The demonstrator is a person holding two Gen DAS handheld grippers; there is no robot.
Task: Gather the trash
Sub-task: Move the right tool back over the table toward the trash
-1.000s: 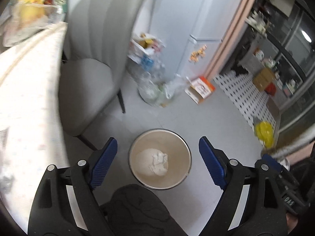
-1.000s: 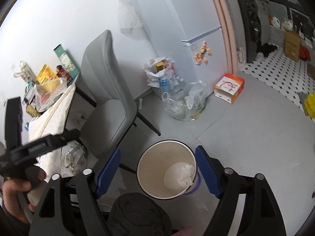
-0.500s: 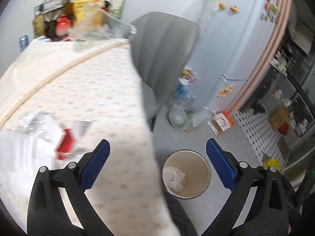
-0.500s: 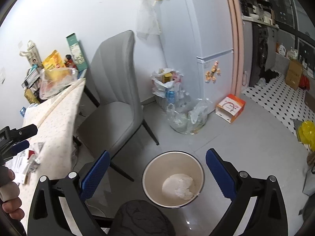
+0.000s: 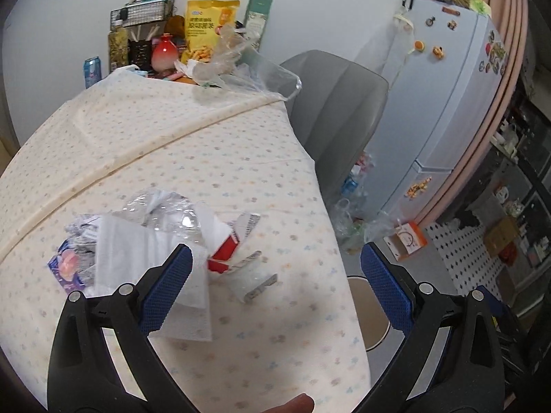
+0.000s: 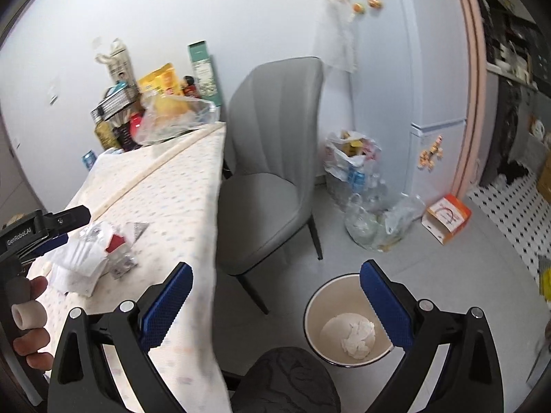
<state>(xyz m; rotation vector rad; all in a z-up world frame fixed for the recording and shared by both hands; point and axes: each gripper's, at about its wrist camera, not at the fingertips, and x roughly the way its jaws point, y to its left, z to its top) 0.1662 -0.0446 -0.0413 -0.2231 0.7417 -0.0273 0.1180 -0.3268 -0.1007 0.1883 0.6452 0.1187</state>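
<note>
Both grippers, left gripper point(image 5: 275, 282) and right gripper point(image 6: 275, 296), spread wide, empty; thin white paper napkin point(image 5: 151, 275) and crinkly clear plastic wrap point(image 5: 162, 206) may slip from pads, miss round cream bin point(image 6: 347, 323) on floor right of table

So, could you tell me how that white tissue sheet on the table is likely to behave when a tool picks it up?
The white tissue sheet looks thin and lies draped flat, so it will probably flop and sag. It likely weighs very little. It overlaps the clear wrapper, which may shift along with it.
</note>
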